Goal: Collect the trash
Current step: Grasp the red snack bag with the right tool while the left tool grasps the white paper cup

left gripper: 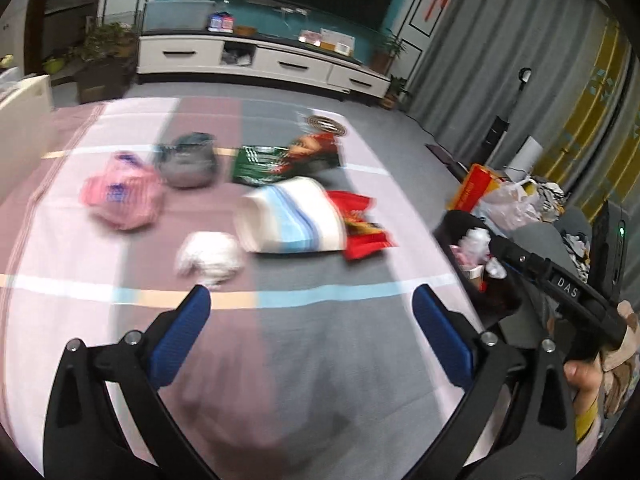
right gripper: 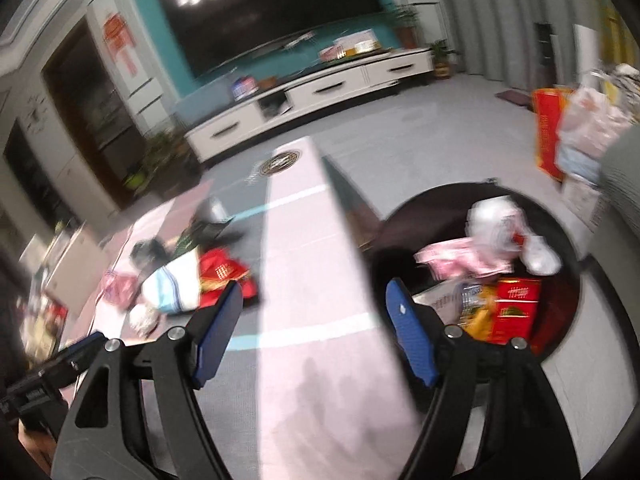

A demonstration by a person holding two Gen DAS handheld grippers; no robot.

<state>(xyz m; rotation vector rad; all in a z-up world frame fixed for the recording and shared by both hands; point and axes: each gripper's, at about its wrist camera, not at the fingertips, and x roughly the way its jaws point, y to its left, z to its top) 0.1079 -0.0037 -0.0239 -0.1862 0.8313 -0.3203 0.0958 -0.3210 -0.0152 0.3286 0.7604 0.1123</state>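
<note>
Both views are smeared by blur, so print on the wrappers cannot be read and the edges of the litter are soft; the lower rim of the round black waste bin is cut off behind the right gripper, whose blue-padded jaws stand wide apart with nothing between them, hovering over the pink, grey and mauve striped cloth at the table's edge beside the bin. Inside the bin lie a red carton, pink plastic and crumpled white paper; what lies beneath them is hidden.

The left gripper is likewise spread open and empty above the cloth; just beyond its left finger sits a crumpled white paper ball. Further on lie a white pack with blue stripes, partly covering a red wrapper; a pink plastic bag; a grey bag; a green and red packet. A white television cabinet stands well beyond the table.
</note>
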